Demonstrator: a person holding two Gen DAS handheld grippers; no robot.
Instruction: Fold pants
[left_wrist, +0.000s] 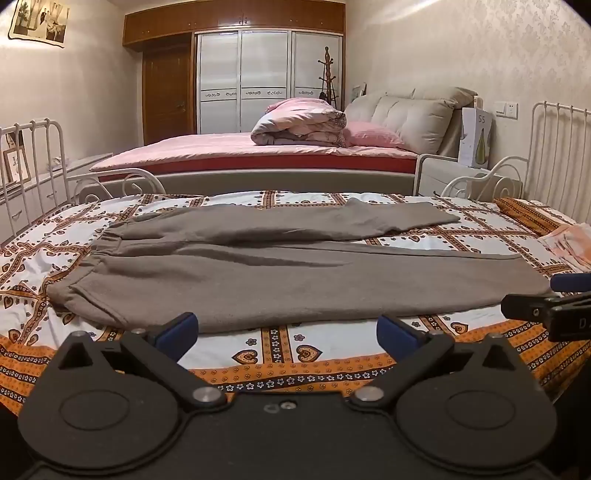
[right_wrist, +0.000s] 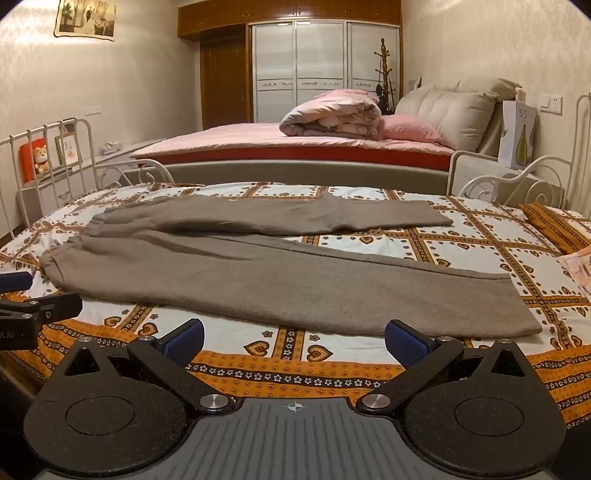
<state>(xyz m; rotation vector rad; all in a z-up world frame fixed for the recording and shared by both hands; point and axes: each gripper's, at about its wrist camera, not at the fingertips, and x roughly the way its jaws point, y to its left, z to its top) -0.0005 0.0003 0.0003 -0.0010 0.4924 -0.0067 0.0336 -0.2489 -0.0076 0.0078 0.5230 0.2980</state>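
Grey-brown pants (left_wrist: 258, 269) lie spread flat on the patterned bedsheet (left_wrist: 280, 347), waistband at the left, both legs running right and splayed apart. They also show in the right wrist view (right_wrist: 280, 273). My left gripper (left_wrist: 288, 334) is open and empty, just short of the near edge of the near leg. My right gripper (right_wrist: 294, 341) is open and empty, just short of the near leg close to its cuff. Each gripper shows at the edge of the other's view: the right one (left_wrist: 554, 310), the left one (right_wrist: 33, 310).
White metal bed rails stand at the left (left_wrist: 33, 162) and right (left_wrist: 554, 155) ends. A pink bed with a rolled quilt (left_wrist: 299, 123) lies behind. A peach cloth (left_wrist: 572, 243) lies at the right edge. A patterned pillow (right_wrist: 554, 221) lies at the far right.
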